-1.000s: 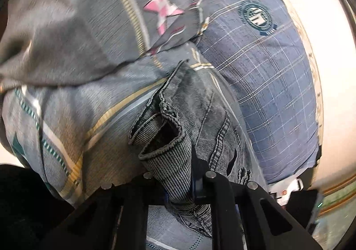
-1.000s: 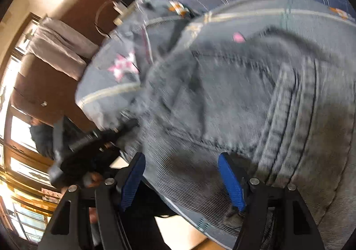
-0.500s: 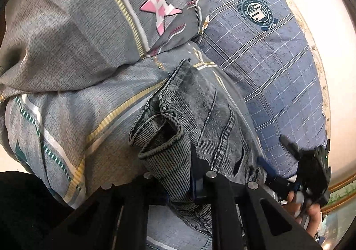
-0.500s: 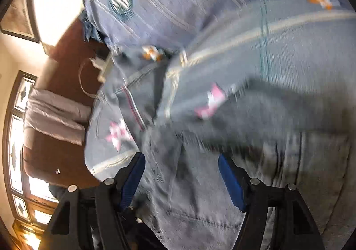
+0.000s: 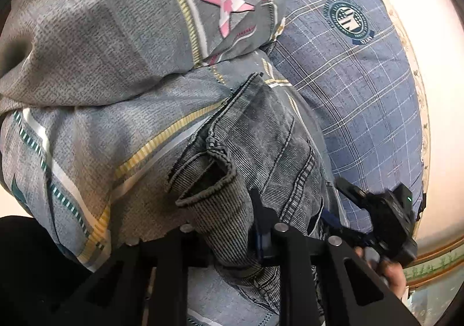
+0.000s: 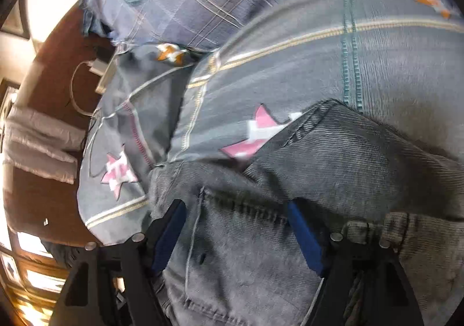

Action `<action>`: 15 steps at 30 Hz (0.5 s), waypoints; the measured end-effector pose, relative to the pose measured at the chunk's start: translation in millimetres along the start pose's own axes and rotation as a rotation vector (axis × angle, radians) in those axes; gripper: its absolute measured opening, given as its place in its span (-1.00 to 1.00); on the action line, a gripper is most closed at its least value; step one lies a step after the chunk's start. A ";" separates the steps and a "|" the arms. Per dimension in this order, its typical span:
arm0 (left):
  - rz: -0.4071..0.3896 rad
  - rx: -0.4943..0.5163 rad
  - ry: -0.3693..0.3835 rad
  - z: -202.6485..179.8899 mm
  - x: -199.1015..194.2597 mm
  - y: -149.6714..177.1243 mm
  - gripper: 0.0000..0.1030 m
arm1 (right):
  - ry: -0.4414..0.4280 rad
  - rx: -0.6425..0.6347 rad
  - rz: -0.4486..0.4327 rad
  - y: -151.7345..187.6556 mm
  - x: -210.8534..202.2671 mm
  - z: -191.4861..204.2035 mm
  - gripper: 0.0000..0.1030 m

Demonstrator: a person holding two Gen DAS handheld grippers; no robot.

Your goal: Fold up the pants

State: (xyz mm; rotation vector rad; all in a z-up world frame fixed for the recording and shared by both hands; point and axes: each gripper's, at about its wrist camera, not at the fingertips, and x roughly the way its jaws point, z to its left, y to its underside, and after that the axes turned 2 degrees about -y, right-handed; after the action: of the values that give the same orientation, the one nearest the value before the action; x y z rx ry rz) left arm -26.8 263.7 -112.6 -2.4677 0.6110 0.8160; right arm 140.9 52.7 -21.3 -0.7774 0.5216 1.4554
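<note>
I counted one pair of grey pants (image 5: 261,152), one grey quilt (image 5: 101,65) with two pink stars (image 6: 255,137) in my right view, one blue plaid pillow (image 5: 362,79), and two tongs (image 5: 232,242).

**A:** How does the left gripper (image 5: 232,239) stand?

**B:** Its two black fingers are drawn close together, pinching a fold of the pants (image 5: 261,152) between them.

**A:** And the right gripper (image 6: 237,236)?

**B:** Its blue-padded fingers (image 6: 304,236) are spread wide apart, with the denim lying between them, not clamped. In the left wrist view it appears at lower right, held in the person's hand (image 5: 388,271).
</note>
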 end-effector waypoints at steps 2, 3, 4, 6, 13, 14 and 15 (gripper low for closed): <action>0.006 -0.030 0.008 0.7 1.1 -1.9 -0.73 | -0.013 -0.015 -0.017 9.5 -14.9 4.7 0.48; 0.002 -0.026 0.007 -0.4 0.3 -1.9 -0.75 | -0.003 -0.037 -0.031 15.5 -24.0 6.1 0.48; -0.006 -0.014 -0.002 -4.3 -0.7 -1.8 -0.77 | -0.002 -0.056 -0.038 24.5 -34.0 4.7 0.48; -0.029 0.032 -0.028 -16.3 -2.9 -0.9 -0.78 | -0.020 -0.064 -0.022 48.4 -50.2 -7.0 0.48; -0.134 0.235 -0.104 -75.5 -20.0 5.2 -0.79 | -0.098 -0.008 0.005 87.3 -51.3 -46.8 0.49; -0.146 0.257 -0.115 -83.1 -22.2 6.2 -0.79 | -0.132 0.037 0.006 84.8 -56.2 -50.9 0.48; -0.153 0.279 -0.120 -88.9 -26.0 7.5 -0.79 | -0.150 0.049 -0.003 86.7 -62.7 -53.6 0.48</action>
State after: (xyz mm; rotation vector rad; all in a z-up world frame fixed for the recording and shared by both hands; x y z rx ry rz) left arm -11.4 215.4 -34.6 -2.1658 0.4521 0.7570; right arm 58.1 -33.7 -23.6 -0.6246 0.4398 1.4798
